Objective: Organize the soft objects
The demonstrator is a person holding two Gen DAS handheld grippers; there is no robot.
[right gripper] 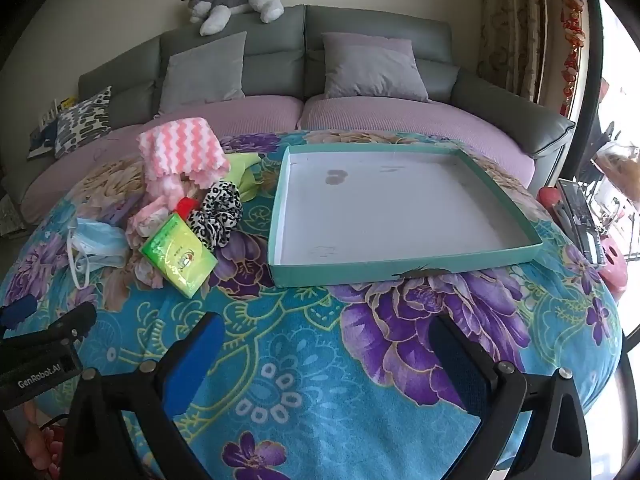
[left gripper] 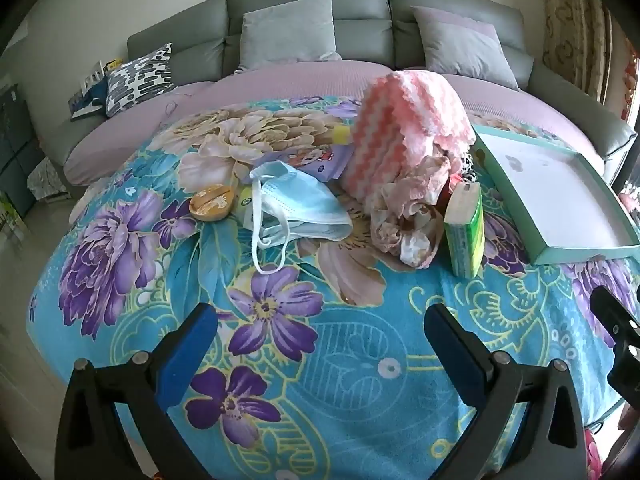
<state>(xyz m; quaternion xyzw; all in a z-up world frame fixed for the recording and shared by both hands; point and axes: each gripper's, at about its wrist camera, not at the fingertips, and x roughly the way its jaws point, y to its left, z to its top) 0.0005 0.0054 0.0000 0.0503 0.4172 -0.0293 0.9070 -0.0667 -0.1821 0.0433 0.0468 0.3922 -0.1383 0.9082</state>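
We hold the left gripper (left gripper: 320, 344) with its jaws spread wide and nothing between them, hovering over the floral blanket (left gripper: 360, 360) that covers the table. At twelve o'clock from it lies the pile of soft things: a blue face mask (left gripper: 296, 204) at about eleven o'clock with its white loops trailing toward us, a pink-and-white zigzag cloth (left gripper: 404, 128) heaped high at one o'clock, a crumpled pinkish cloth (left gripper: 408, 216) just in front of that, and a green tissue pack (left gripper: 466, 232) standing on end beside it. A small orange dish (left gripper: 212, 202) sits at ten o'clock, touching the mask's edge. Our right gripper (right gripper: 324, 356) is likewise spread and empty, and from its view the teal tray (right gripper: 400, 270) lies at twelve to one o'clock, nothing inside its white floor. The pile sits at ten o'clock from there, with a leopard-print scrunchie (right gripper: 218, 214) between the tissue pack and the tray, close to the tray's left wall. Beyond the table stands a grey sofa (right gripper: 500, 88) with a plush dog (right gripper: 236, 2) on its back.
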